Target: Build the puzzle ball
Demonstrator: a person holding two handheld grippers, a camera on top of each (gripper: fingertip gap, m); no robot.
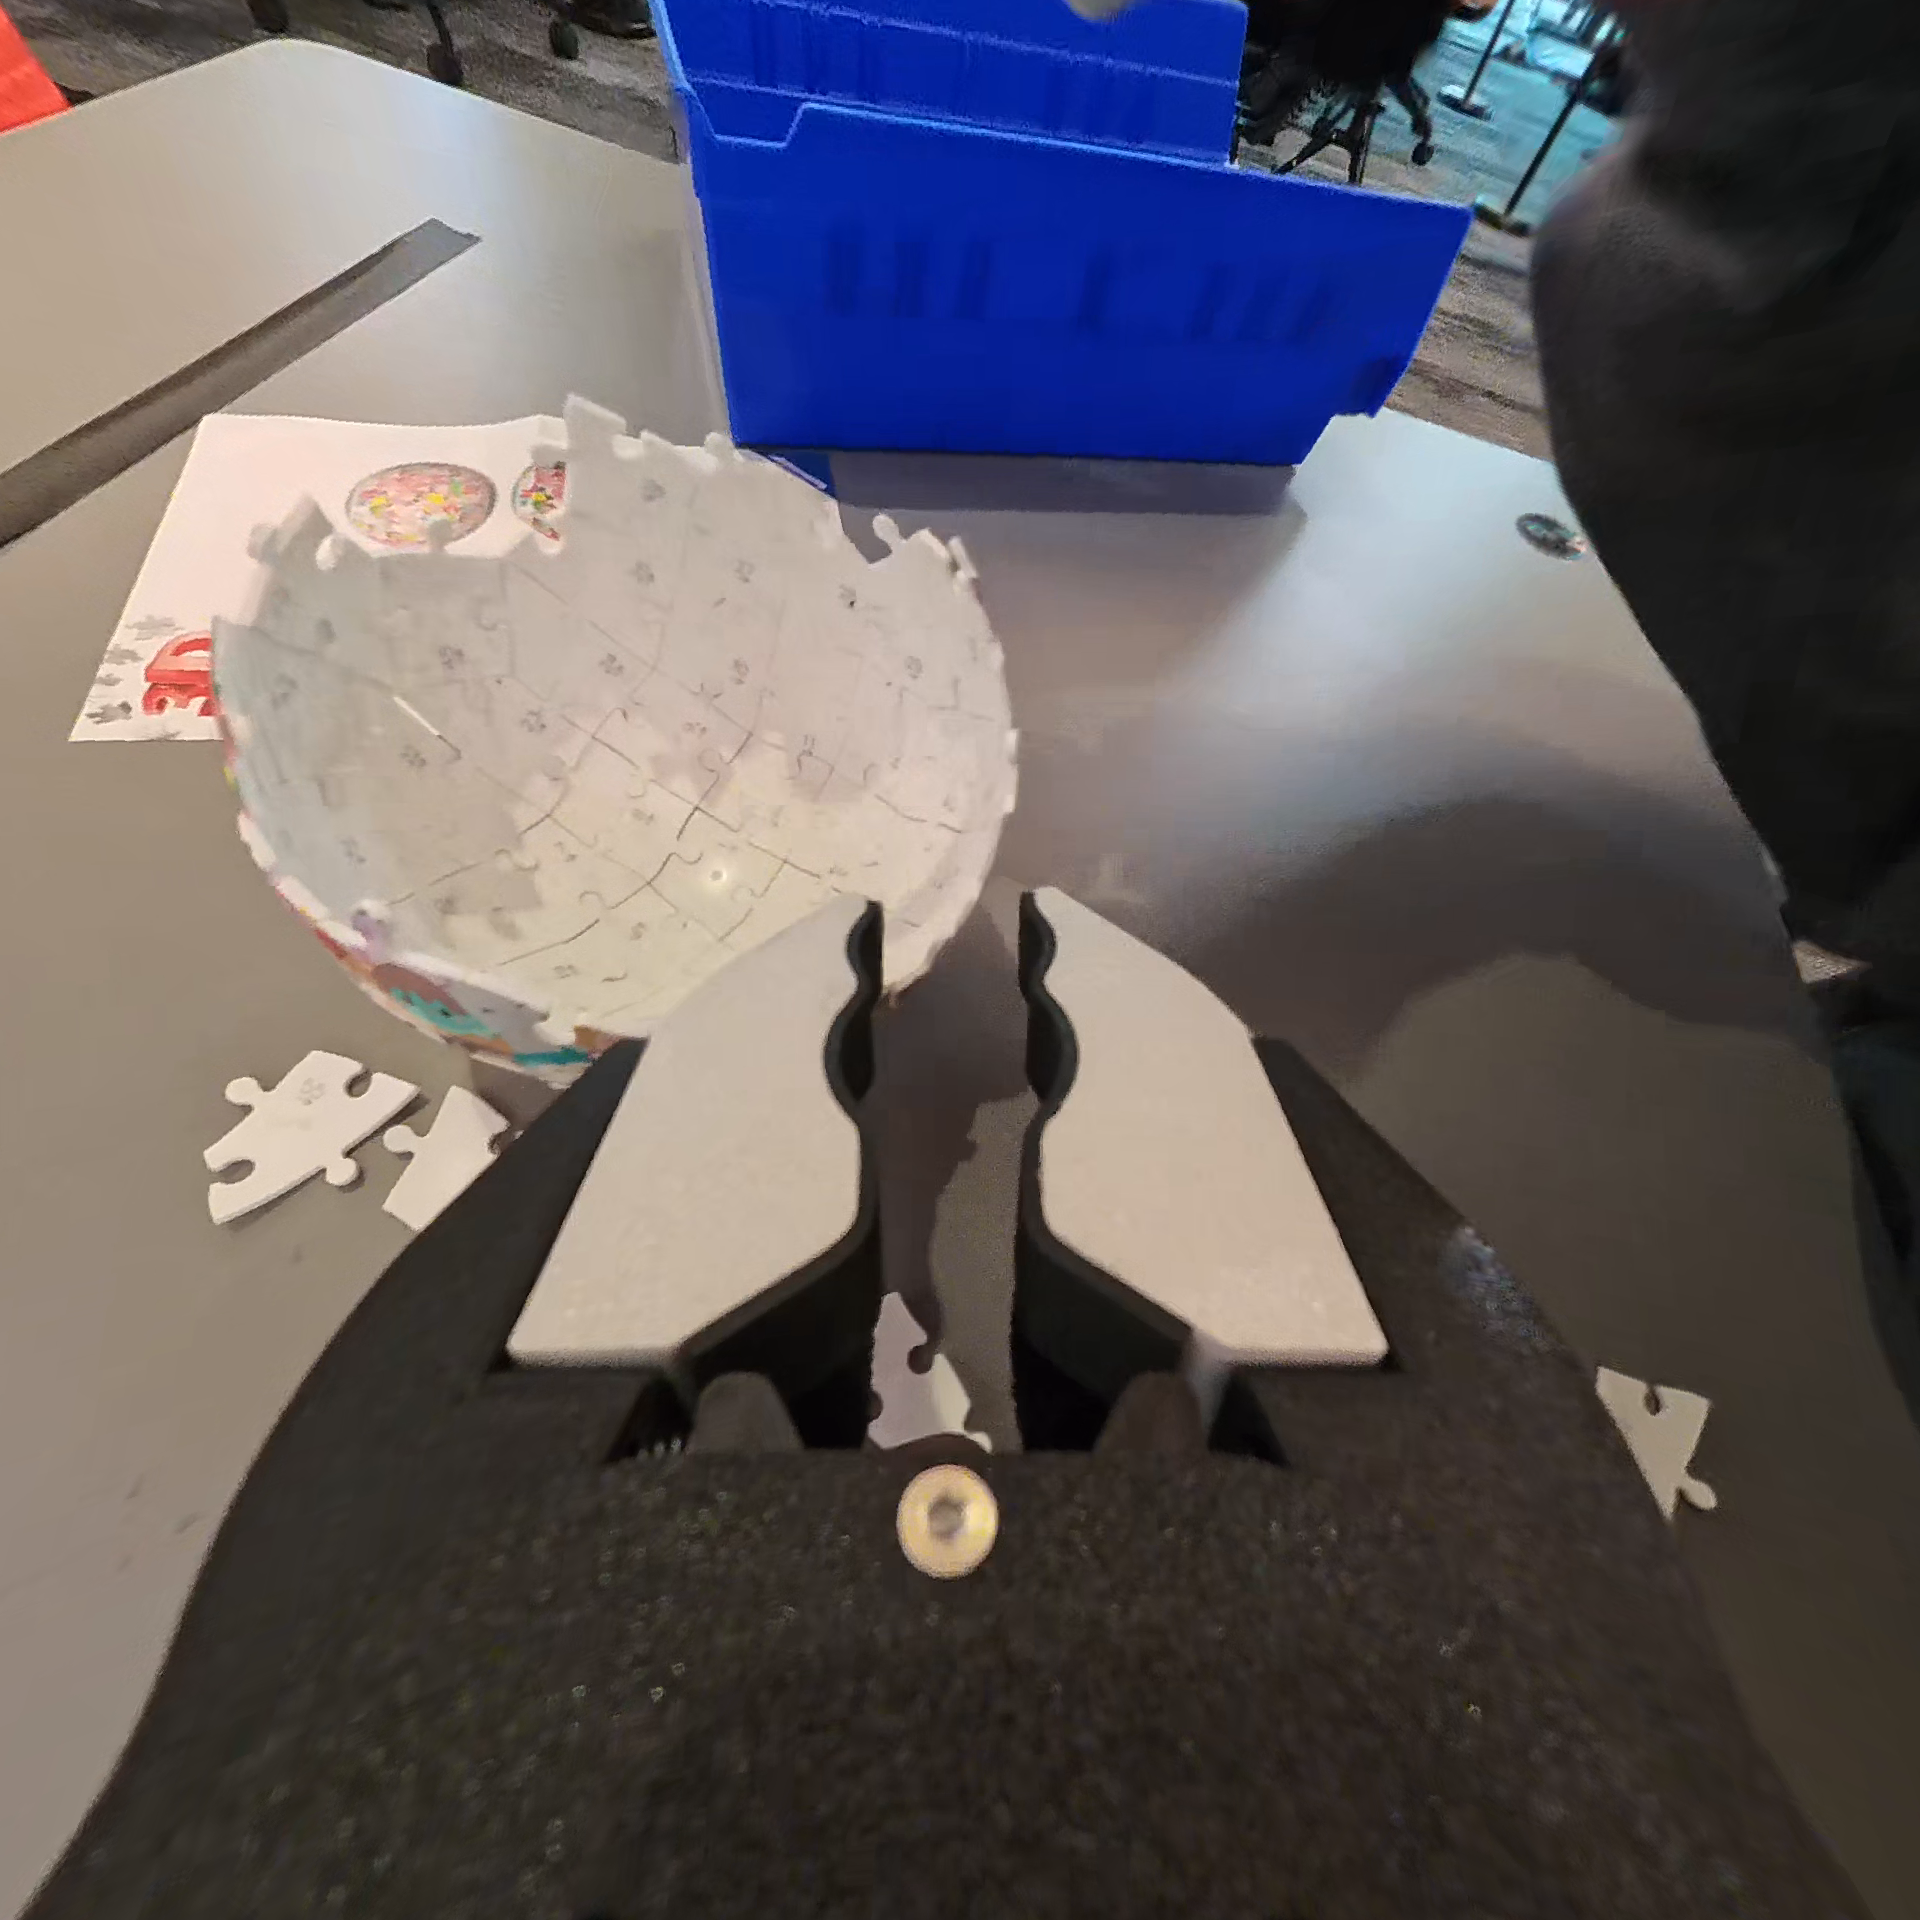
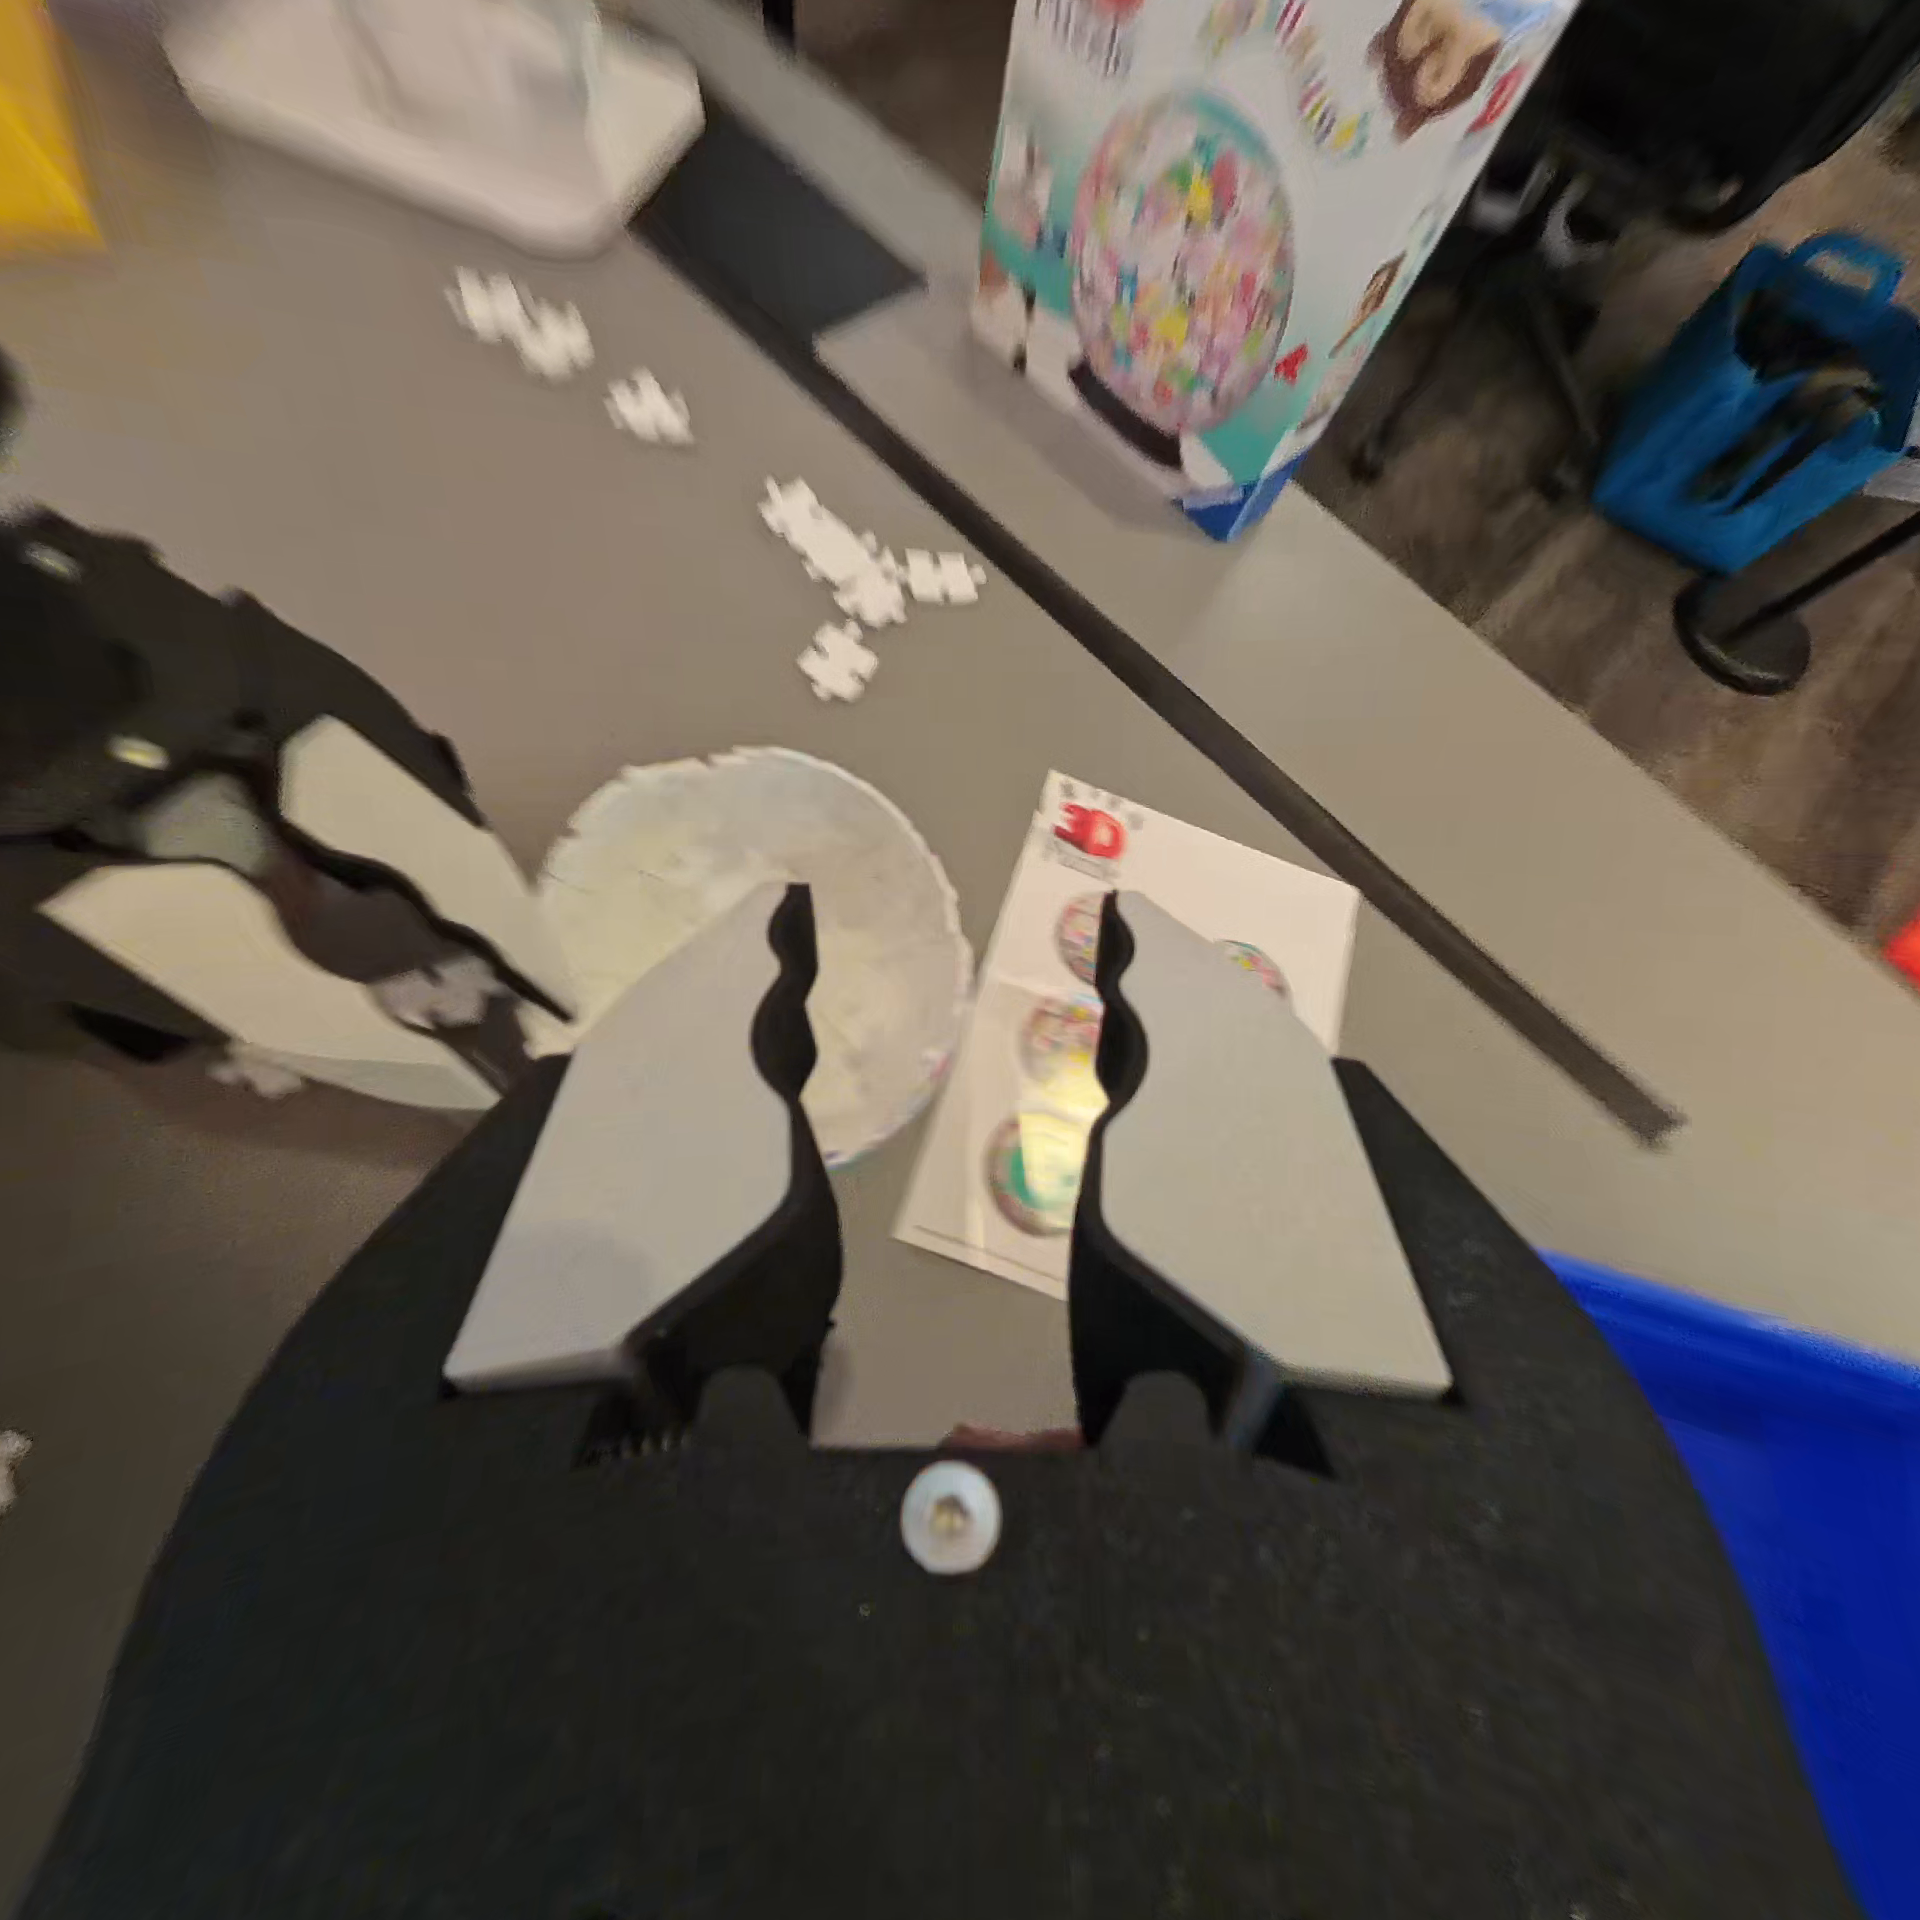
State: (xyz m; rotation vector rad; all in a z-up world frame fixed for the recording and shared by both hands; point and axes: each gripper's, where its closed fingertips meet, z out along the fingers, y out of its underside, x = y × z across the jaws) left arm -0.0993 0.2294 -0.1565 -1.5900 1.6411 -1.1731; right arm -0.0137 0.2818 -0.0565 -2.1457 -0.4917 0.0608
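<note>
The left gripper [image 1: 951,920] hangs narrowly parted and empty above the bench [image 1: 1299,727]; the half-built puzzle ball [image 1: 613,748], an open white shell, sits just ahead of its left finger, nearly touching the tip. Loose pieces [image 1: 301,1132] lie to its left, and one [image 1: 920,1382] beneath the jaws. A blue bin [image 1: 1070,291] stands beyond. The right gripper [image 2: 953,904] is moderately open, holding nothing, above the shell and an instruction sheet [image 2: 1195,894]; a puzzle box [image 2: 1226,229] stands farther ahead.
</note>
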